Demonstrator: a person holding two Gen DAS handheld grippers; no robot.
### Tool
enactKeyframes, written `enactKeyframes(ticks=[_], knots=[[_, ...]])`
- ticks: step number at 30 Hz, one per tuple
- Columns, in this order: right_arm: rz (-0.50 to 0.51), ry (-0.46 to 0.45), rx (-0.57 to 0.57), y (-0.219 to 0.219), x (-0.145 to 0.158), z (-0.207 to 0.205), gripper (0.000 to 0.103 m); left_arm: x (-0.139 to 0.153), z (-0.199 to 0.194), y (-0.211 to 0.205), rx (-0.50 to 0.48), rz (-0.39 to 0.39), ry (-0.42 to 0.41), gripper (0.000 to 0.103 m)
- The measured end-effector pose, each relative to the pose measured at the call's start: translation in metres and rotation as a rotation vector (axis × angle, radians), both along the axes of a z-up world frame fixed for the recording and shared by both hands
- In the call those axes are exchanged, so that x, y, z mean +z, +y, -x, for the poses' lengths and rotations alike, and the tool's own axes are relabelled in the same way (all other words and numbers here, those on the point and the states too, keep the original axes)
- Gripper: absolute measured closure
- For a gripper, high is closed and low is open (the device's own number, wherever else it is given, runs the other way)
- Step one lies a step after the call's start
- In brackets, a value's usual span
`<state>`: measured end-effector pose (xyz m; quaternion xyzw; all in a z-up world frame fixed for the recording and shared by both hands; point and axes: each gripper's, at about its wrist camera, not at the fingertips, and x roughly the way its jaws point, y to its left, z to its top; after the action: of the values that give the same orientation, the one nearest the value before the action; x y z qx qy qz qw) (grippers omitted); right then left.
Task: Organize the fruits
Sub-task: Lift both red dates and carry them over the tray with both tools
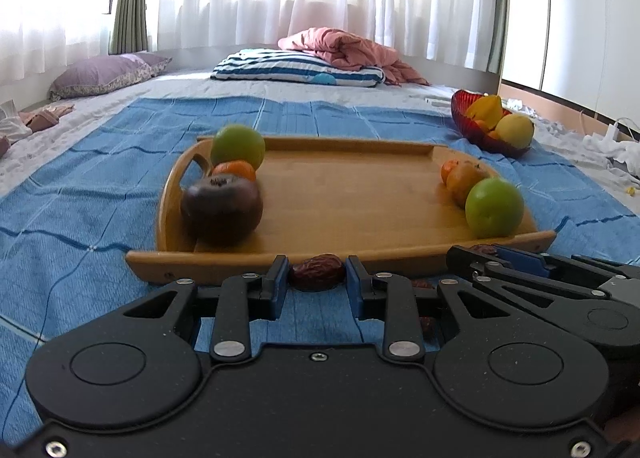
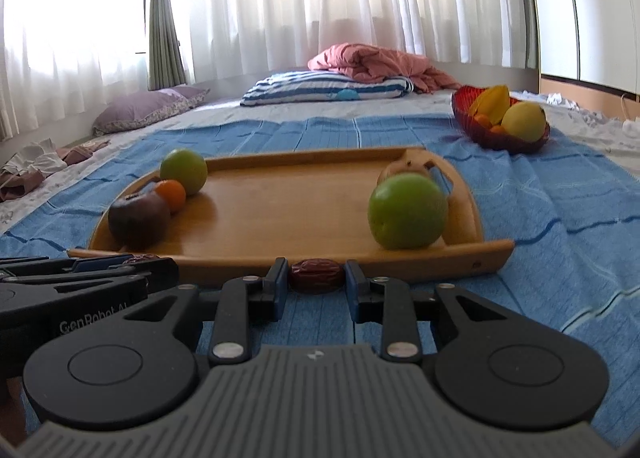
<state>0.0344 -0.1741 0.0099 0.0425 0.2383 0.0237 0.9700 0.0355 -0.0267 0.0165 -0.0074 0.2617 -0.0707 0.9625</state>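
My left gripper [image 1: 317,273] is shut on a wrinkled red date [image 1: 318,278] just above the blue cloth, in front of the wooden tray [image 1: 352,197]. Beside it my right gripper [image 2: 317,272] is shut on another date [image 2: 317,277]; its pads press both ends. Each gripper shows at the edge of the other's view: the right gripper [image 1: 490,254] and the left gripper [image 2: 120,262]. On the tray's left stand a green fruit [image 1: 238,145], an orange [image 1: 235,169] and a dark purple fruit [image 1: 222,207]. On its right lie an orange, a brownish fruit and a green fruit [image 1: 495,206].
A red bowl [image 1: 480,125] holding yellow and orange fruit stands at the back right on the blue cloth [image 1: 80,197]. A few loose dates [image 1: 427,326] lie under the left gripper. Pillows, a striped blanket [image 1: 296,67] and curtains are behind.
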Motion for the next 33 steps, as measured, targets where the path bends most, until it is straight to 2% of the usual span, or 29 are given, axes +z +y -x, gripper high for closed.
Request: enactKeyframes(ticks=[13,33], knots=[[0.009,-0.033,0.003,-0.004,0.010,-0.009,0.068,0.015,-0.014,-0.009,-0.020,-0.002,-0.020,0.074],[0.023,-0.017,0.011,-0.008,0.008,-0.037,0.068,0.012,-0.056,-0.010,-0.030,0.009,0.050,0.074]])
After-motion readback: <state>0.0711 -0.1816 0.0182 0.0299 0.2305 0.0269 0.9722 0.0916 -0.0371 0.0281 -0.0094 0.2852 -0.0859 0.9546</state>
